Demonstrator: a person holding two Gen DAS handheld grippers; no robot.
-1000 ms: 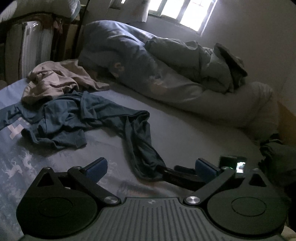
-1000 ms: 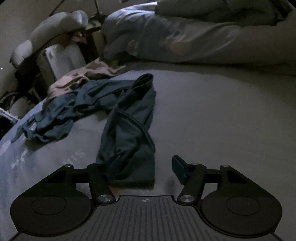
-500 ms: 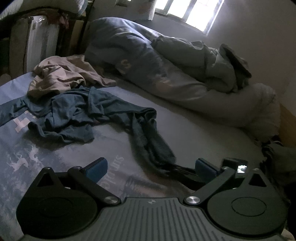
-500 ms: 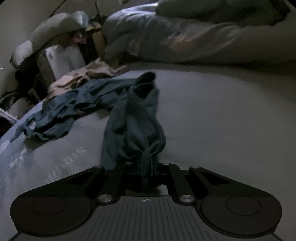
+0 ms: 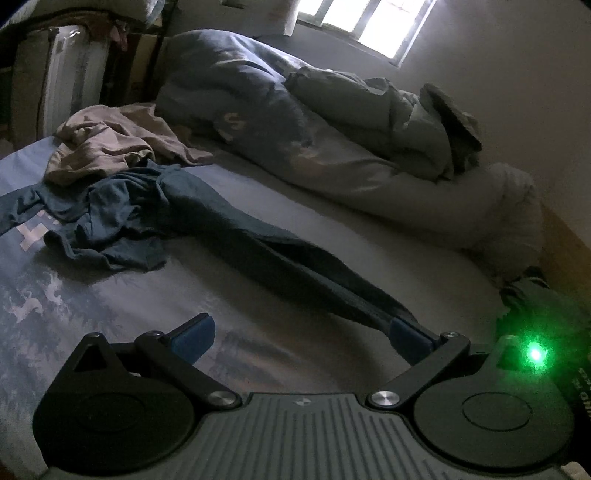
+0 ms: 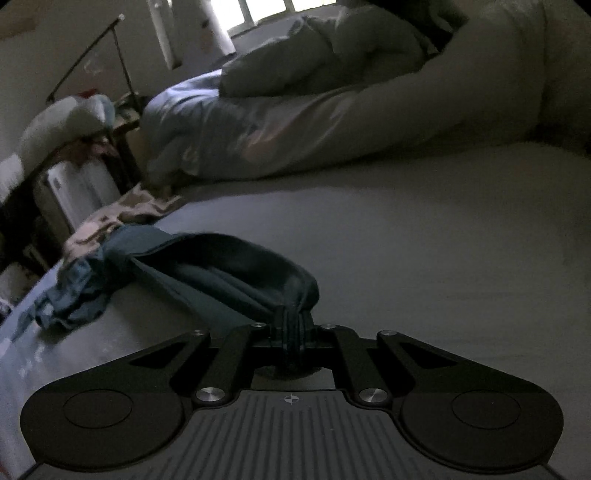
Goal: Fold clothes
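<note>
A dark teal garment (image 5: 122, 221) lies crumpled at the left of the bed, and one part of it is drawn out in a long taut strip (image 5: 314, 269) toward the lower right. In the right wrist view my right gripper (image 6: 291, 330) is shut on the bunched end of this garment (image 6: 229, 266). My left gripper (image 5: 301, 338) hovers open over the sheet with nothing between its blue pads (image 5: 192, 334). The strip's end runs behind its right pad. A beige garment (image 5: 110, 144) lies beyond the teal heap.
A rolled grey-blue duvet (image 5: 295, 122) runs along the far side of the bed below a bright window (image 5: 362, 22). A white radiator (image 5: 62, 81) stands at the far left. A green light (image 5: 533, 354) glows on a dark object at the right edge. The patterned sheet (image 5: 55, 295) covers the bed.
My right gripper has shut on the teal garment's end and pulled it to the right, which stretched the slack fold into a long strip. The left gripper stayed open and almost still.
</note>
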